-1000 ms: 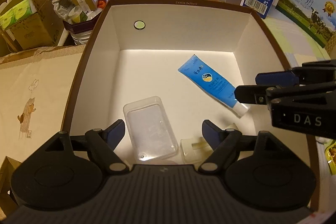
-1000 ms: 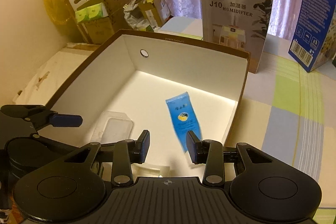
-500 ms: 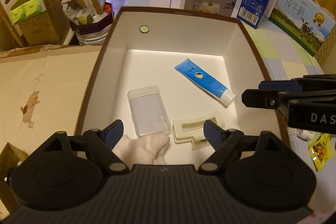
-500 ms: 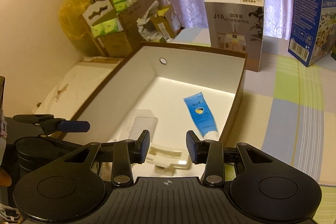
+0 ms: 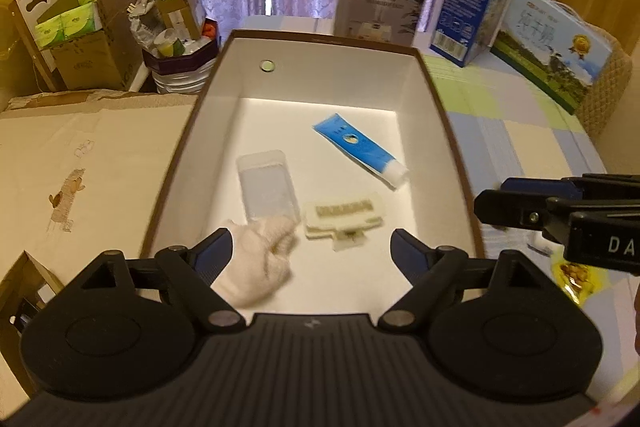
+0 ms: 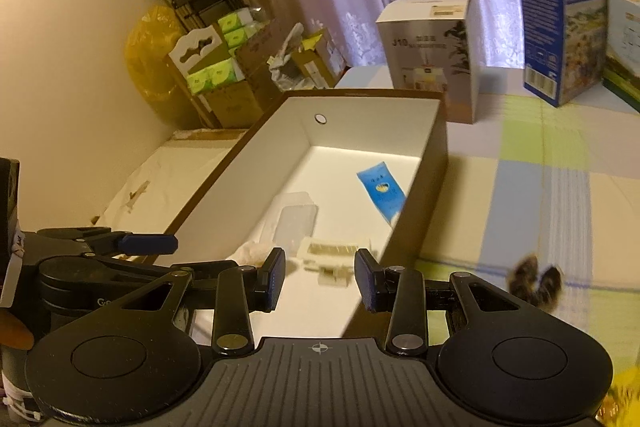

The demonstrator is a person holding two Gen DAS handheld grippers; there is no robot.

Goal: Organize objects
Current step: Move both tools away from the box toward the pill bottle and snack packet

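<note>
A brown-rimmed white box (image 5: 438, 107) (image 6: 438, 147) lies open before both grippers. In it lie a blue tube (image 5: 360, 149) (image 6: 382, 193), a clear plastic case (image 5: 266, 187) (image 6: 298, 221), a cream flat packet (image 5: 344, 219) (image 6: 332, 253) and a white sock (image 5: 256, 263) (image 6: 250, 251). My left gripper (image 5: 310, 251) is open and empty above the box's near end. My right gripper (image 6: 320, 277) is open and empty over the box's near right corner; it also shows at the right in the left wrist view (image 5: 532, 203).
On the checked tablecloth stand a humidifier carton (image 5: 378, 7) (image 6: 430, 55), a blue carton (image 5: 474, 1) (image 6: 560, 23) and a milk box (image 5: 556, 51). A yellow snack packet (image 5: 572, 277) and a small dark furry thing (image 6: 536, 281) lie right of the box. Cluttered cardboard boxes (image 5: 80, 39) stand at far left.
Both grippers have drawn back and up from the box, so more of its floor shows, including the sock and cream packet. Both stayed open and empty.
</note>
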